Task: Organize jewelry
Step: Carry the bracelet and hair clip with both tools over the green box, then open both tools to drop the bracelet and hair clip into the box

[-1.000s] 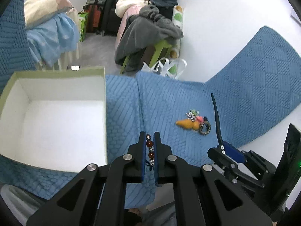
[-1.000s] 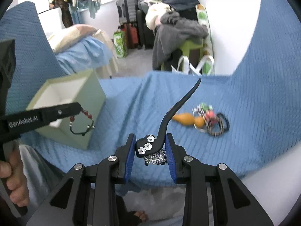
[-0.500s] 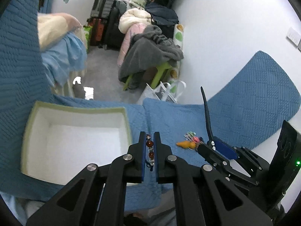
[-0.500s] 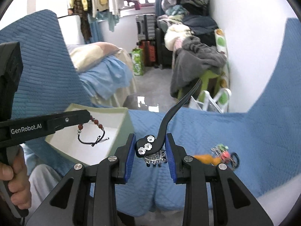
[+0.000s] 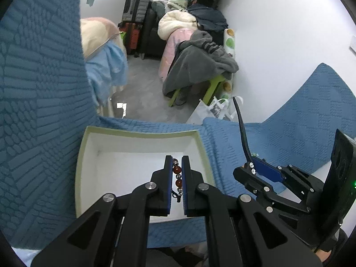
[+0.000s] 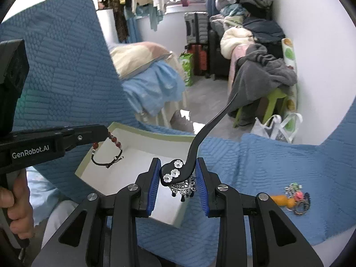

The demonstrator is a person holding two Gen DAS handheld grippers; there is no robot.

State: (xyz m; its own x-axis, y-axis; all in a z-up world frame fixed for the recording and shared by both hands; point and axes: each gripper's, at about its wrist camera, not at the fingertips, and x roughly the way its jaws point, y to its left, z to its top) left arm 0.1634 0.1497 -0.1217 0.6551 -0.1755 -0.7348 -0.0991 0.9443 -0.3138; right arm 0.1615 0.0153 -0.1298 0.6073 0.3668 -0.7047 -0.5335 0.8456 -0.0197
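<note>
Claws both tilting downward over box (image 5: 82, 155) | my left claw (image 5: 177, 178) is pinching bead bracelet (image 6: 106, 150), dangling above box's white floor | my right claw (image 6: 178, 179) is clamping black hairpin (image 6: 195, 146), stem pointing up | leftover trinkets (image 6: 293, 198) are lying on blue cloth (image 6: 289, 162).

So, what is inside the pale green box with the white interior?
The pale green box shows only bare white floor; nothing lies in it. The left gripper and its red bead bracelet cover part of the floor.
</note>
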